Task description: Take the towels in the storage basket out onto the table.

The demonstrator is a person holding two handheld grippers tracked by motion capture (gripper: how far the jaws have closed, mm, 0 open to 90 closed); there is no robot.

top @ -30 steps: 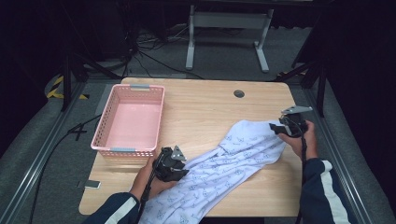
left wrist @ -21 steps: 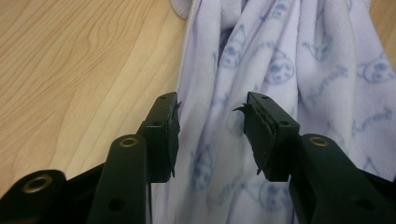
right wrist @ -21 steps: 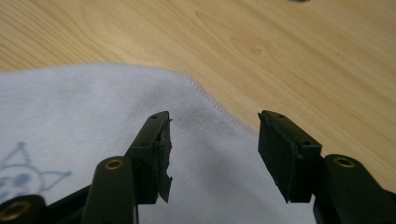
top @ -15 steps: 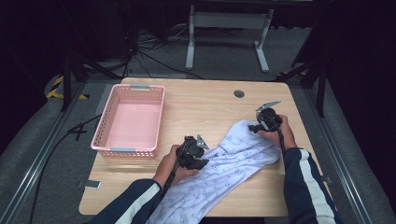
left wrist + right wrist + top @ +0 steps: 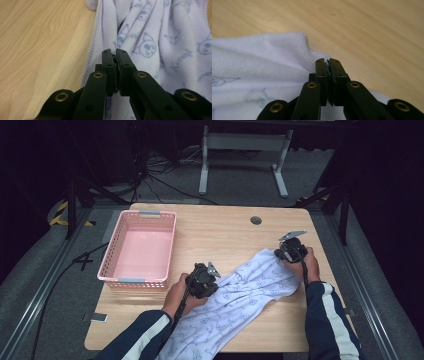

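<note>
Now, your left gripper [image 5: 209, 281] sits at about 7 o'clock from the table [image 5: 225, 232] centre, on the near-left fold of the cloth [image 5: 240, 305]. In the left gripper view its jaws have just been closing and now stand together, nipping a bunched ridge of the cloth [image 5: 150, 37] between the pads. The fabric gathers into pleats right at the tips; bare wood lies at 9 o'clock of them.

Your right gripper [image 5: 289, 251] is at roughly 4 o'clock from the table centre, on the cloth's far-right corner. Its jaws too have just been closing; in the right gripper view they meet on the hemmed edge of the cloth [image 5: 262, 67], with a thin sliver of fabric caught between the pads. Wood runs from 12 to 3 o'clock of the tips.

The cloth is pale lilac with a small blue cartoon print. It lies slantwise across the table's near-right part, from the right gripper at 2 o'clock down past the left gripper to the near edge at 7 o'clock, where it hangs over. It is rumpled between the two grips.

The basket [image 5: 116, 271], pink, stands at 9 o'clock of the table centre, well apart from the cloth, just left of your left hand [image 5: 179, 295].
</note>
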